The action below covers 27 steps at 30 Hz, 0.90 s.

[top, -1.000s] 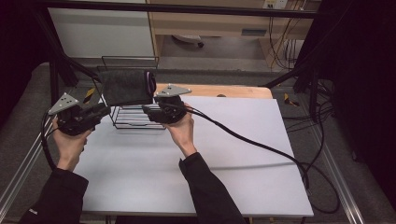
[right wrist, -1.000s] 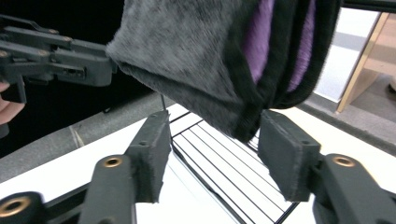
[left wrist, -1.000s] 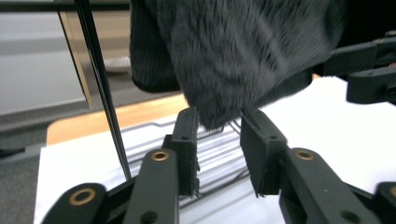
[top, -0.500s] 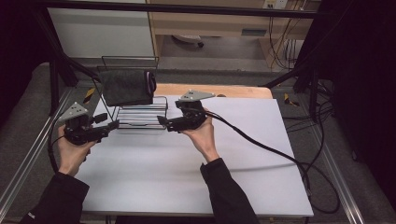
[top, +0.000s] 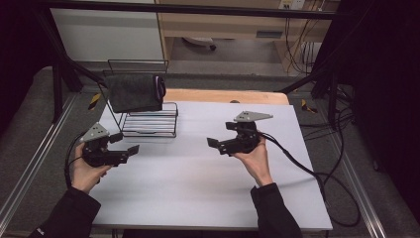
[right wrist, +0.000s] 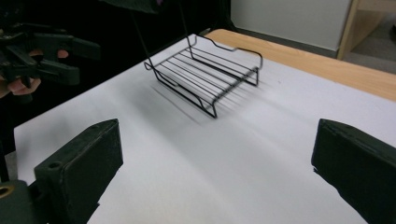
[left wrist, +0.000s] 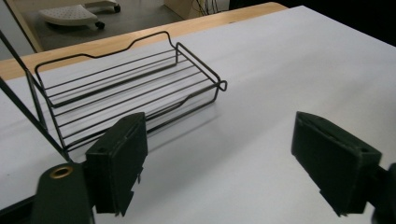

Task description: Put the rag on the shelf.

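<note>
Both tongs, left (top: 130, 143) and right (top: 214, 139), have just been opening and hang released, nothing between them, over the white tabletop (top: 198, 193), apart from the wire rack (top: 148, 124) with its dark towel (top: 132, 92).

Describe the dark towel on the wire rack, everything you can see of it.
The dark grey towel looks like soft cloth, folded and draped over the top rail of the black wire rack at the table's far left. It hangs flat above the rack's shelf, with a lighter edge at its right end. Only the rack touches it; both grippers are away from it.
</note>
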Motion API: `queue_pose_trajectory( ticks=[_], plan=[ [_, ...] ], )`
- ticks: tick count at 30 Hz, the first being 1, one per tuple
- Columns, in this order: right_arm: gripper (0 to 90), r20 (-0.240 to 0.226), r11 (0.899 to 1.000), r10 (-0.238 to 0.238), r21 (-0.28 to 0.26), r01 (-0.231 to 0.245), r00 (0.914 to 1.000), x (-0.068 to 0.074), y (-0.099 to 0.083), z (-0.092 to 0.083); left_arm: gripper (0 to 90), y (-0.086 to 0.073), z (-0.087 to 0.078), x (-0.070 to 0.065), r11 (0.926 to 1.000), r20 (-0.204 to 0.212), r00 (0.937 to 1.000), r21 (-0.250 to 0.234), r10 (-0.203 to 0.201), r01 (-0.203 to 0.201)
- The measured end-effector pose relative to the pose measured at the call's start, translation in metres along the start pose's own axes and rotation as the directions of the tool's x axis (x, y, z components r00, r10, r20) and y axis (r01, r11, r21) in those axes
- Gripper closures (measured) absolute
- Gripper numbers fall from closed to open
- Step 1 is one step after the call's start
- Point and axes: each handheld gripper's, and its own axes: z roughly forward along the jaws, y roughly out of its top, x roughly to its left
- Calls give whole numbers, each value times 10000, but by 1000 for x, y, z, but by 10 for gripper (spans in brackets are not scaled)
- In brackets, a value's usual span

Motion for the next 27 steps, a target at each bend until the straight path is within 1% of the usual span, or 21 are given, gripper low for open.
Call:
queue_pose_trajectory(
  ticks=[3, 10, 12, 15, 18, 19, 22, 25, 27],
  plan=[
    [14, 121, 9999, 100, 93, -101, 9999, -9, -14, -14, 156, -4, 3, -4, 10000, 107, 9999, 41, 24, -24],
    [6, 377, 9989, 313, 343, -326, 9988, -27, -46, -40, 134, -19, 12, -12, 9996, 381, 9992, 270, 108, -118],
    [6, 400, 9985, 357, 412, -373, 9986, -30, -54, -45, 133, -23, 13, -14, 9990, 412, 9988, 345, 253, -267],
    [5, 475, 9977, 325, 575, -353, 9983, -35, -68, -52, 133, -31, 16, -17, 9983, 452, 9984, 450, 340, -360],
    [5, 510, 9966, 428, 686, -463, 9978, -38, -81, -58, 133, -41, 18, -20, 9976, 469, 9981, 546, 399, -424],
    [5, 511, 9964, 401, 723, -437, 9979, -39, -86, -60, 133, -44, 19, -21, 9975, 515, 9980, 572, 377, -407],
    [5, 596, 9960, 519, 700, -560, 9969, -43, -99, -66, 133, -53, 20, -21, 9971, 569, 9978, 660, 353, -391],
    [5, 681, 9948, 655, 737, -705, 9955, -48, -112, -72, 134, -58, 19, -21, 9958, 544, 9976, 782, 433, -475],
    [5, 754, 9939, 691, 809, -752, 9948, -51, -118, -76, 135, -61, 18, -20, 9961, 560, 9976, 764, 396, -438]
  ],
)
